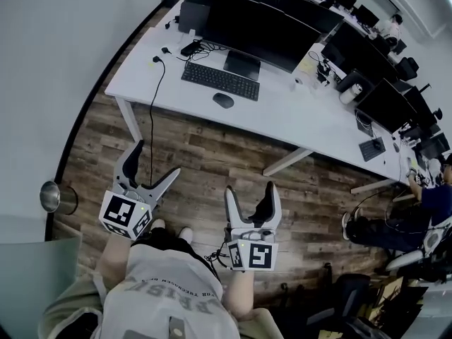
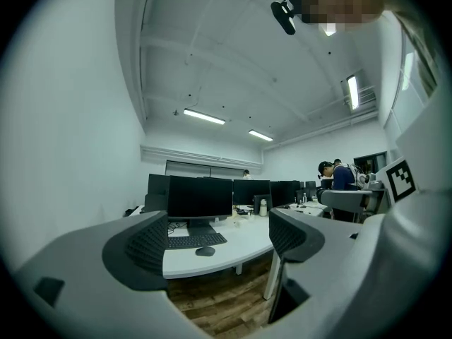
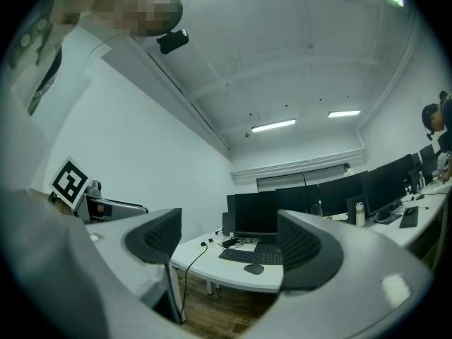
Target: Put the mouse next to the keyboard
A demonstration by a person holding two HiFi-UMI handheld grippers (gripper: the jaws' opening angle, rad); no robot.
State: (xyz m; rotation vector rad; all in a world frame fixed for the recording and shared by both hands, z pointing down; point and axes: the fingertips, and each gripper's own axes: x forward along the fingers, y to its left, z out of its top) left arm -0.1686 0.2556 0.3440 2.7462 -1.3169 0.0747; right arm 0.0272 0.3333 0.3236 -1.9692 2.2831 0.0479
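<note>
A black mouse (image 1: 223, 100) lies on the white table (image 1: 304, 115), just in front of the right end of the black keyboard (image 1: 220, 80). Both grippers hang well short of the table, over the wooden floor near the person's legs. My left gripper (image 1: 157, 158) is open with nothing between its jaws, and so is my right gripper (image 1: 250, 188). In the left gripper view the mouse (image 2: 205, 251) and keyboard (image 2: 196, 241) show far off between the open jaws of that gripper (image 2: 220, 237). The right gripper (image 3: 229, 240) likewise frames the mouse (image 3: 253, 268) and keyboard (image 3: 251, 256).
A black monitor (image 1: 258, 27) stands behind the keyboard. A black cable (image 1: 152, 111) runs from the table's left end down to the floor. A metal bin (image 1: 51, 196) stands at the left wall. A seated person (image 1: 424, 203) is at the far right, beside more desks and monitors.
</note>
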